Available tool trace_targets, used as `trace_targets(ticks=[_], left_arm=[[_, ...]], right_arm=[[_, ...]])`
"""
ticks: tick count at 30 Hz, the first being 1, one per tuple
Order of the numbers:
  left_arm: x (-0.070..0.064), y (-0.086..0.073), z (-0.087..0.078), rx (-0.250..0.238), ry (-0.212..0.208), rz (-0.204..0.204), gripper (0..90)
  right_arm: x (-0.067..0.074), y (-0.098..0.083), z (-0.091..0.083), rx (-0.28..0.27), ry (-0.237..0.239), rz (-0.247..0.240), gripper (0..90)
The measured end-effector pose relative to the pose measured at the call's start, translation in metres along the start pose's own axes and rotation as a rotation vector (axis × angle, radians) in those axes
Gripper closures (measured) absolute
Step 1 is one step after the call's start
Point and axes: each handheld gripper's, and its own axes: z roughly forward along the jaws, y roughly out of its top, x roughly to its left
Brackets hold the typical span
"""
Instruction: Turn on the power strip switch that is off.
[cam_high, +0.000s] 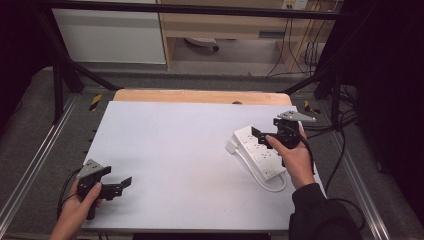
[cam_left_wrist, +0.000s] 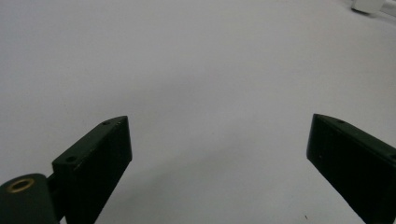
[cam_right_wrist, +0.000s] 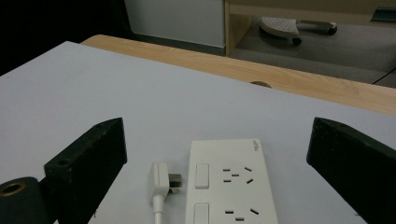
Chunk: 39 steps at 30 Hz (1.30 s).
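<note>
My right gripper (cam_high: 260, 134) hovers over the far end of the strip (cam_high: 258, 151), near the right edge of the table (cam_high: 165, 145). Its jaws stand wide apart and hold nothing. In the right gripper view the gripper (cam_right_wrist: 217, 154) looks along the strip (cam_right_wrist: 229, 186): the strip lies between the two jaws, below them, with clear space on either side. Two sockets and two rocker switches on its top face are visible there. The plug (cam_right_wrist: 161, 181) lies just beside the strip on the white surface, its prongs pointing toward the strip's side. Its cord (cam_high: 260, 179) runs alongside the strip toward the near edge and loops round the strip's near end.

My right hand (cam_high: 295, 157) grips the tool above the strip's right side.

My left gripper (cam_high: 122, 185) sits near the near left corner of the table, held in my left hand (cam_high: 75, 210), well apart from the strip. Its jaws are also spread wide and empty. In the left gripper view the gripper (cam_left_wrist: 217, 149) faces bare white table (cam_left_wrist: 187, 70).
</note>
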Motion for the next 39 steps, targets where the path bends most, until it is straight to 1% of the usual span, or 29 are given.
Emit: trace_targets(ticks=[6, 15, 19, 21, 22, 23, 25, 26, 27, 29, 31, 34, 36, 38, 39], left_arm=[[0.0, 0.0, 0.0, 0.0, -0.002, 0.002, 6.8], [0.0, 0.0, 0.0, 0.003, -0.003, 0.005, 6.7], [0.0, 0.0, 0.0, 0.002, -0.003, 0.002, 6.7], [0.001, 0.0, 0.0, 0.004, -0.003, 0.004, 6.7], [0.001, 0.0, 0.0, 0.004, -0.003, 0.005, 6.7], [0.001, 0.0, 0.0, 0.002, -0.004, 0.003, 6.7], [0.001, 0.0, 0.001, 0.002, -0.004, 0.003, 6.7], [0.001, 0.0, 0.0, 0.007, -0.004, 0.006, 6.7], [0.001, 0.0, 0.0, 0.007, -0.004, 0.006, 6.7], [0.001, 0.0, 0.0, 0.006, -0.005, 0.006, 6.7], [0.001, 0.0, 0.0, 0.004, -0.004, 0.003, 6.8], [0.001, 0.0, 0.0, 0.004, -0.003, 0.003, 6.7], [0.001, 0.0, 0.0, 0.004, -0.004, 0.004, 6.7], [0.001, 0.0, 0.0, 0.002, -0.005, 0.003, 6.7], [0.001, 0.0, 0.001, 0.002, -0.003, 0.003, 6.7]], right_arm=[[-0.001, 0.0, 0.008, 0.018, 0.004, 0.007, 8.1], [0.003, -0.001, 0.02, 0.05, 0.007, 0.0, 8.1], [0.005, 0.0, 0.025, 0.059, 0.006, -0.008, 11.4], [0.005, 0.0, 0.027, 0.06, 0.007, -0.011, 15.4], [0.006, 0.0, 0.028, 0.062, 0.007, -0.012, 19.8], [0.006, 0.0, 0.028, 0.062, 0.007, -0.012, 19.8], [0.007, 0.0, 0.03, 0.059, 0.011, -0.012, 25.1], [0.008, -0.001, 0.033, 0.059, 0.013, -0.013, 30.1], [0.008, -0.001, 0.033, 0.059, 0.013, -0.013, 30.1], [0.009, -0.002, 0.036, 0.065, 0.01, -0.016, 35.2], [0.01, -0.003, 0.039, 0.072, 0.009, -0.022, 38.3], [0.013, -0.005, 0.043, 0.071, 0.017, -0.02, 45.3], [0.014, -0.005, 0.045, 0.069, 0.015, -0.027, 49.5], [0.014, -0.007, 0.048, 0.076, 0.012, -0.027, 53.8], [0.015, -0.009, 0.05, 0.085, 0.006, -0.039, 57.3]])
